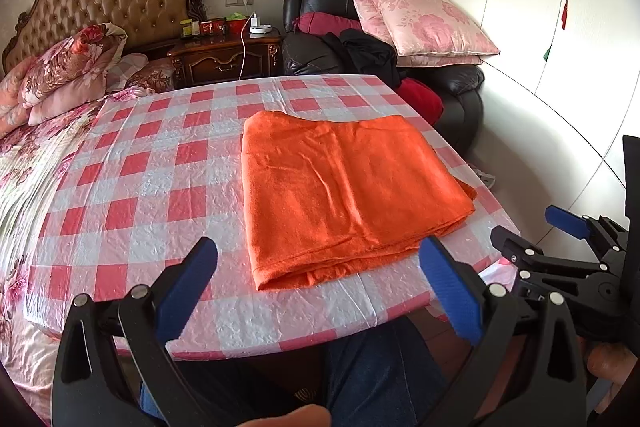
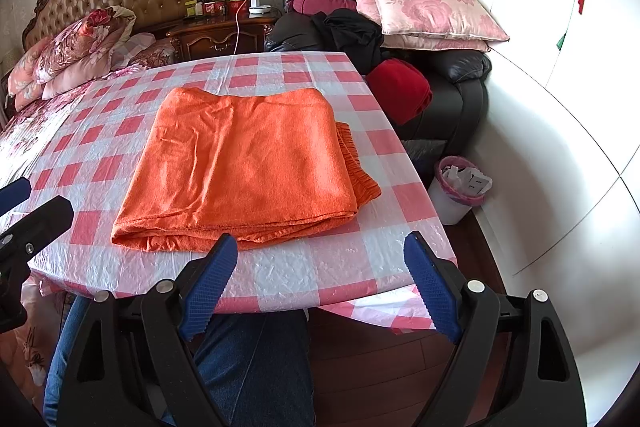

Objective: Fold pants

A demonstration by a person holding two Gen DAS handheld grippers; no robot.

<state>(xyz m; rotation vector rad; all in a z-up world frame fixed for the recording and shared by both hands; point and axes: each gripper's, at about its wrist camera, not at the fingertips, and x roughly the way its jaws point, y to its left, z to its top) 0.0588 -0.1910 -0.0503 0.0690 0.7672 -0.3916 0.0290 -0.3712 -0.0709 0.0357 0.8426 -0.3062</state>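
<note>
Orange pants [image 1: 344,195] lie folded into a flat rectangle on the table with the red-and-white checked cloth [image 1: 160,163]. In the right wrist view the pants [image 2: 244,167] show their gathered waistband sticking out at the right edge. My left gripper [image 1: 320,251] is open, held just off the table's near edge, in front of the fold's near edge, holding nothing. My right gripper [image 2: 320,247] is open too, just short of the near right corner of the pants, and empty. The right gripper [image 1: 568,227] also shows at the right of the left wrist view.
A bed with a floral quilt [image 1: 44,155] adjoins the table on the left. Behind stand a nightstand [image 1: 228,55] and a black leather armchair [image 2: 452,79] piled with pink pillows and dark clothes. A small bin [image 2: 460,187] sits on the floor at right. A person's legs in jeans [image 2: 256,359] are below.
</note>
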